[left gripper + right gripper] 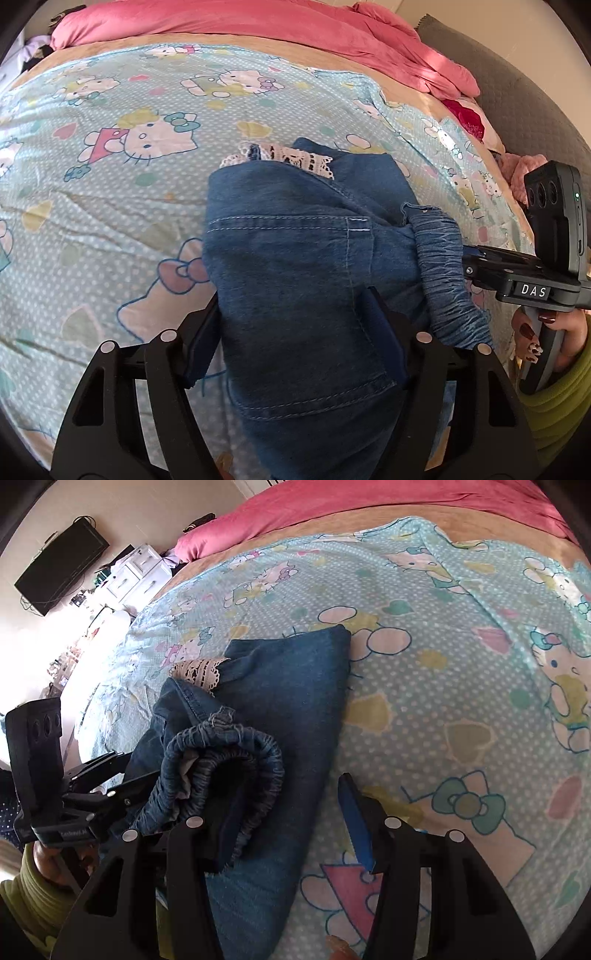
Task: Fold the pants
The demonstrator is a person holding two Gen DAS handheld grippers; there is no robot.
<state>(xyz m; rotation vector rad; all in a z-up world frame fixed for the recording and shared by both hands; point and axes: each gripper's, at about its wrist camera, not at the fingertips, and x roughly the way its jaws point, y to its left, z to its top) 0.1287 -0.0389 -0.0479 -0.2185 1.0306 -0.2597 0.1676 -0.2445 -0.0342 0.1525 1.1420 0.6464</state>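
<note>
A: Left wrist view first, nearest things: the left gripper [295,332] has its jaws spread wide, and the denim pants [295,266] lie draped between and over the two blue pads. Whether the pads squeeze the cloth I cannot tell; the fabric fills the gap loosely.

B: And just past that?

A: A stitched back pocket [288,295] faces up, and the gathered elastic waistband [443,273] curls at the right, touching the tip of the right gripper [476,258]. The right hand [554,336], with dark painted nails and a green sleeve, holds its handle.

B: Right wrist view?

A: The right gripper [291,819] has its jaws spread too. Its left pad sits against the waistband [229,760], the right pad stands free above the sheet. The left gripper [99,771] reaches in from the left, under the bunched denim.

B: Farther out?

A: A white lace trim [280,155] peeks from the folded leg end. The pants [288,686] lie folded on a pale blue Hello Kitty sheet [110,166], and beyond it a pink duvet [258,22] is heaped along the bed's far edge. A dark television [62,566] hangs on the wall above white drawers [136,572].
</note>
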